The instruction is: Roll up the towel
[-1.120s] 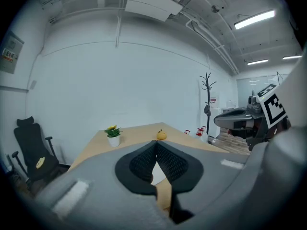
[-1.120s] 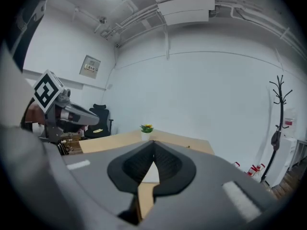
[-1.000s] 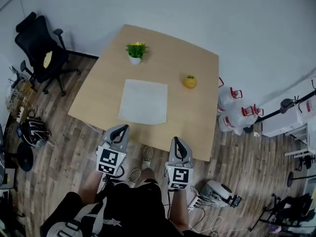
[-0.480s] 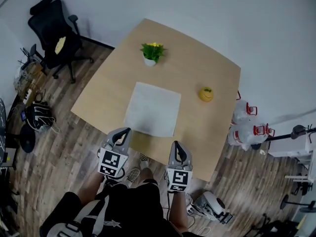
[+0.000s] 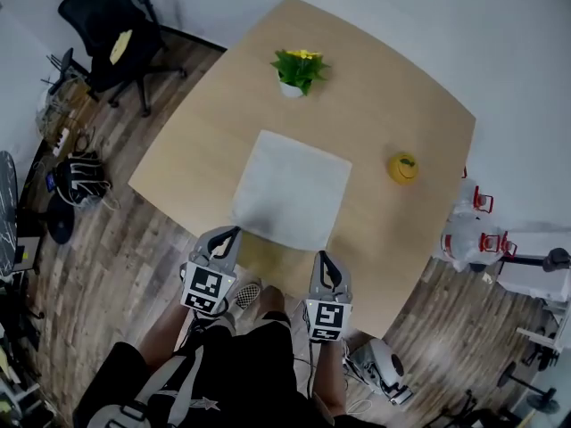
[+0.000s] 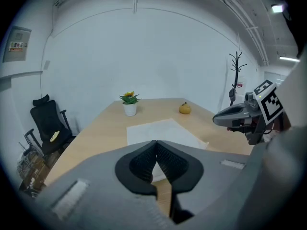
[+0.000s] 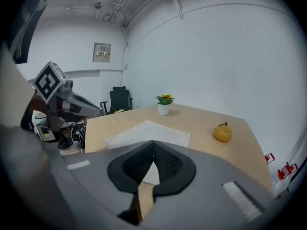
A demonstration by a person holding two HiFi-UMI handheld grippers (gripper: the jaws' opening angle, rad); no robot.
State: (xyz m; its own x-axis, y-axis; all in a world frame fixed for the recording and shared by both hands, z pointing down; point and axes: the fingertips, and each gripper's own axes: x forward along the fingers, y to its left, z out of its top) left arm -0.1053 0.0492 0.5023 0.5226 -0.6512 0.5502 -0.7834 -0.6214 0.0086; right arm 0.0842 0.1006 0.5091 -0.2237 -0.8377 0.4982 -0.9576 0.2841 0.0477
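Observation:
A white towel (image 5: 292, 189) lies flat and unrolled on the light wooden table (image 5: 205, 141), its near edge close to the table's front edge. The same towel (image 6: 163, 131) shows ahead in the left gripper view, and the towel (image 7: 148, 133) also lies ahead in the right gripper view. My left gripper (image 5: 231, 232) hovers at the table's front edge, just short of the towel's near left corner, shut and empty. My right gripper (image 5: 319, 257) hangs over the front edge below the towel's near right corner, shut with nothing in it.
A small potted plant (image 5: 296, 69) stands at the table's far side. A yellow pumpkin-shaped object (image 5: 402, 168) sits to the towel's right. A black office chair (image 5: 103, 25) is on the floor far left; water jugs (image 5: 473, 226) stand right of the table.
Both grippers have come down and forward toward the table's front edge. The head view has shifted, so the table and towel now sit nearer and more central.

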